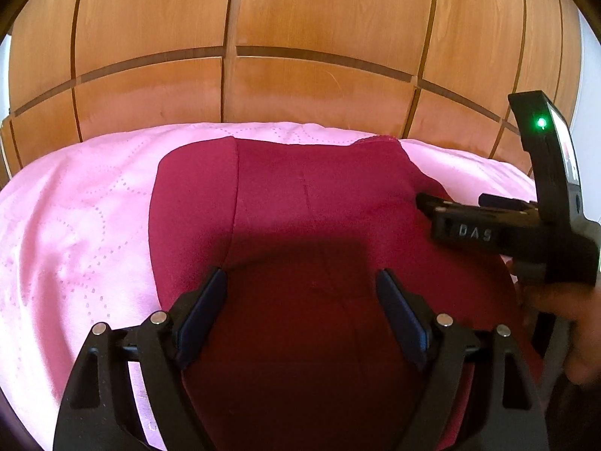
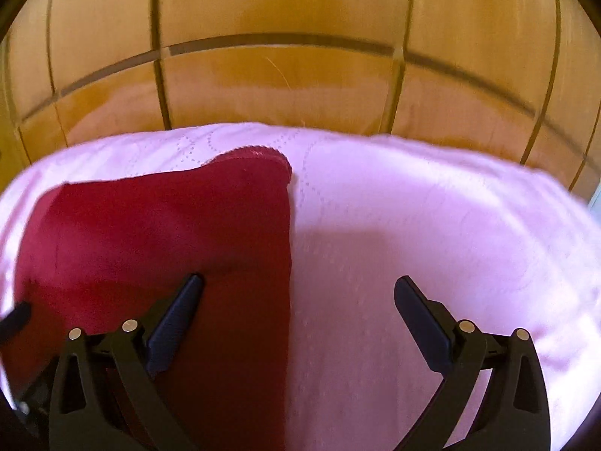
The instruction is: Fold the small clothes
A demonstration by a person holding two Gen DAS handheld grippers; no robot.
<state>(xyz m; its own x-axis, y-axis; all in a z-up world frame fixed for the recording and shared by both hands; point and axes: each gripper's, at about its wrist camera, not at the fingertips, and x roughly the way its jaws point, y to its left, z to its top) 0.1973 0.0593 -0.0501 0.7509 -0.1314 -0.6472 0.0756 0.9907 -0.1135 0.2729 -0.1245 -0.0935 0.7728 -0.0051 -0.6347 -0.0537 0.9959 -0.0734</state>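
Note:
A dark red garment (image 1: 300, 203) lies flat on the pink quilted bedspread (image 1: 75, 225), with a vertical seam or fold line left of its middle. My left gripper (image 1: 302, 282) hovers over its near part, open, with nothing between the fingers. From the right, my right gripper (image 1: 426, 203) reaches over the garment's right edge, held by a hand (image 1: 563, 308). In the right wrist view the garment (image 2: 169, 225) fills the left half and its straight right edge runs between the fingers. The right gripper (image 2: 299, 283) is open and holds nothing. A scalloped hem (image 2: 259, 154) shows at the garment's far corner.
Wooden wardrobe doors (image 1: 300, 37) with dark grooves stand just behind the bed. Bare pink bedspread (image 2: 432, 225) spreads to the right of the garment and also to its left. The left gripper's fingertip (image 2: 17, 315) pokes in at the left edge of the right wrist view.

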